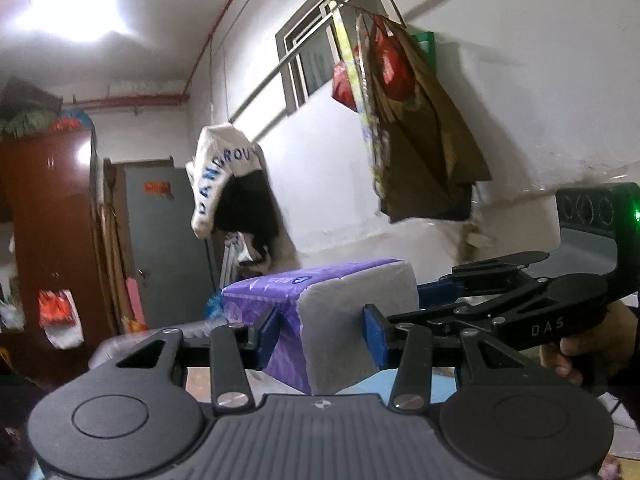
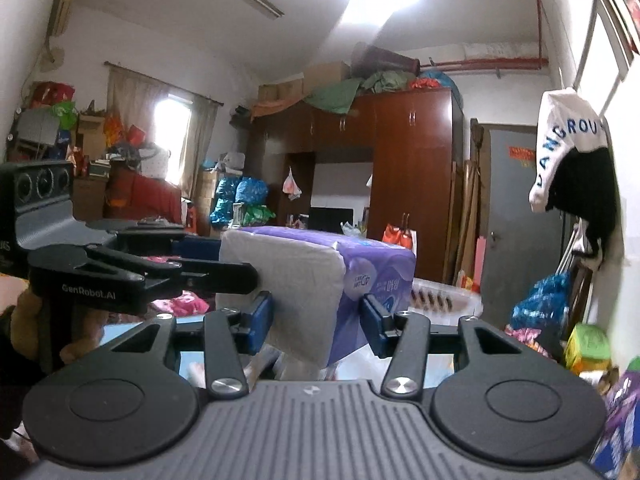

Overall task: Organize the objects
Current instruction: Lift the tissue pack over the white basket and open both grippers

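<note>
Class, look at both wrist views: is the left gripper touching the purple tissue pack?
Touching. The left wrist view shows the left gripper with both blue pads pressed against the tissue pack.

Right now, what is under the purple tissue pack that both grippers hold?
The purple tissue pack hangs clear between the left gripper and the right gripper. A light blue surface shows below it; the gripper body hides the rest.
</note>
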### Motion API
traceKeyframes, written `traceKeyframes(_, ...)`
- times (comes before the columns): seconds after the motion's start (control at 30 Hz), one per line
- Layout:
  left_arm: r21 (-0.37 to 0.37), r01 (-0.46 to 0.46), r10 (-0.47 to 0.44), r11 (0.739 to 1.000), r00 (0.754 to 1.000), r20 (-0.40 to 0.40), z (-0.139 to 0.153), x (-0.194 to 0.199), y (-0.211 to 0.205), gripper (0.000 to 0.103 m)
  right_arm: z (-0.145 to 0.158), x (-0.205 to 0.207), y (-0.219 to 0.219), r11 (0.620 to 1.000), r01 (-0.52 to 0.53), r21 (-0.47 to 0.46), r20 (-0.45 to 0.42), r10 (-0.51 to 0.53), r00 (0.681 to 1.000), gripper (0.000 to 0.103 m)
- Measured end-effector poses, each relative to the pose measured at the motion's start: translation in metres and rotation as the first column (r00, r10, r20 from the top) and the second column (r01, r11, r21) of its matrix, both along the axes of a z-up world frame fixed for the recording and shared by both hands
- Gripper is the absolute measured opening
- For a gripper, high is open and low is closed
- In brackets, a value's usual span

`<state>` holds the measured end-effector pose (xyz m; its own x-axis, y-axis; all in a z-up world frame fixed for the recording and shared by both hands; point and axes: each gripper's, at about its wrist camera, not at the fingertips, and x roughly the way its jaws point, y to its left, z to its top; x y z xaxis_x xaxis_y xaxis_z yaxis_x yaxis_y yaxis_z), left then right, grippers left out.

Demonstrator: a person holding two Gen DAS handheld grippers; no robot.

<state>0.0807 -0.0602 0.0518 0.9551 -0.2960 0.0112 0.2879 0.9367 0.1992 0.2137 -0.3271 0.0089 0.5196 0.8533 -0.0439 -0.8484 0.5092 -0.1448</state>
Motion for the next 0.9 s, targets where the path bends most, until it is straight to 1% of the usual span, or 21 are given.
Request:
traceKeyframes(0.07,0.018,-0.022,0.022,1.000,1.000,0.004,0.015,0.014,0.002,0.049,0.010,0.012,0.010,1.000,0.005,-0.005,0.001,-0.005,1.000,0.051)
traceKeyframes(0.1,0.016,-0.031,0.031,0.999,1.000,0.002,0.021,0.022,0.004,0.049,0.015,0.020,0.015,1.000,0.007,-0.007,-0.005,-0.007,1.000,0.051)
traceKeyframes(0.2,0.013,-0.056,0.056,0.998,0.998,-0.026,0.039,0.050,0.013,0.049,0.026,0.045,0.034,0.999,0.024,-0.029,-0.016,-0.025,1.000,0.051)
traceKeyframes(0.37,0.018,-0.096,0.097,0.995,0.992,-0.083,0.050,0.102,0.025,0.049,0.027,0.084,0.063,0.996,0.050,-0.073,-0.080,-0.056,0.995,0.051)
traceKeyframes(0.6,0.003,-0.126,0.124,0.992,0.975,-0.187,0.043,0.155,0.047,0.049,0.015,0.121,0.089,0.988,0.071,-0.135,-0.158,-0.092,0.983,0.051)
traceKeyframes(0.77,0.013,-0.156,0.153,0.988,0.945,-0.290,0.031,0.192,0.057,0.048,0.003,0.142,0.103,0.974,0.077,-0.214,-0.233,-0.128,0.964,0.051)
traceKeyframes(0.9,-0.021,-0.159,0.140,0.987,0.916,-0.376,0.027,0.216,0.071,0.048,-0.003,0.147,0.104,0.963,0.086,-0.254,-0.261,-0.154,0.953,0.051)
